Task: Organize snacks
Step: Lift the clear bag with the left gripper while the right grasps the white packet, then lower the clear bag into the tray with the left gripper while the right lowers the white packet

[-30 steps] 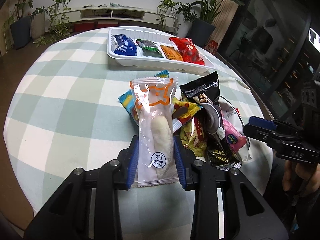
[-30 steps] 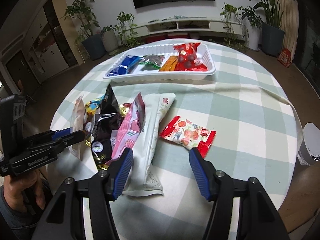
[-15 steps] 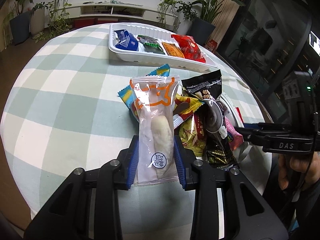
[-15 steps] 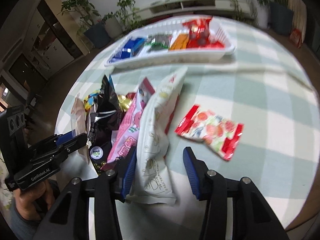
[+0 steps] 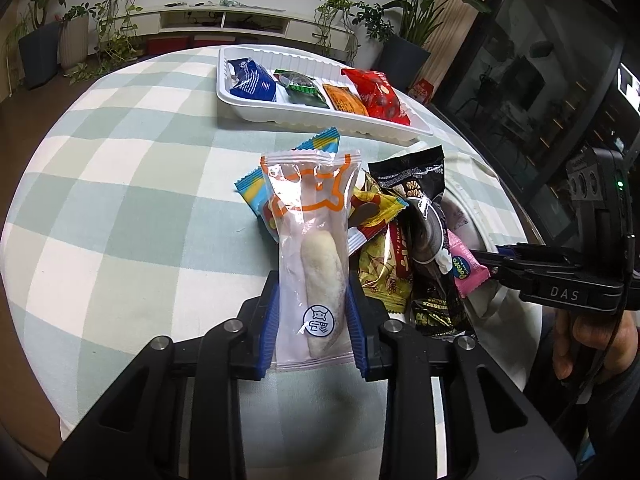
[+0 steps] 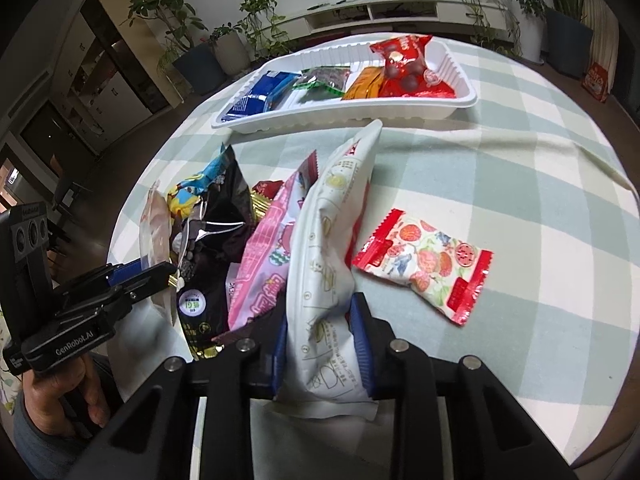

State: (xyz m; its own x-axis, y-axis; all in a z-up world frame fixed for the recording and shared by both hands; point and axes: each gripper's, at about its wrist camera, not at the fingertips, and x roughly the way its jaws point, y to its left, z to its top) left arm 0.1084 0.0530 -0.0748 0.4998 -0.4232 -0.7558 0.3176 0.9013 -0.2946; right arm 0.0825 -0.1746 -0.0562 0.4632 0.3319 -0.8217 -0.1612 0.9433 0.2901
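My left gripper [image 5: 312, 312] is shut on a clear packet with an orange cat print and a white roll inside [image 5: 316, 248], held upright over the near edge of the snack pile. The jaws of my right gripper [image 6: 324, 320] are closing on a long white packet [image 6: 332, 240], and both blue pads touch its lower end. That packet leans up toward the white tray [image 6: 360, 114]. In the left wrist view the right gripper [image 5: 480, 258] comes in from the right side, level with the pile.
The tray [image 5: 320, 118] at the far side holds blue, green, orange and red packets. Black [image 5: 424, 216], pink [image 6: 272, 248], yellow and blue packets lie heaped on the checked tablecloth [image 5: 120, 200]. A red-and-white fruit packet [image 6: 424, 266] lies alone to the right. Plants stand beyond the table.
The right gripper's jaws have narrowed from wide apart onto the white packet, whose far end has tipped up. The left gripper and its clear packet have stayed put.
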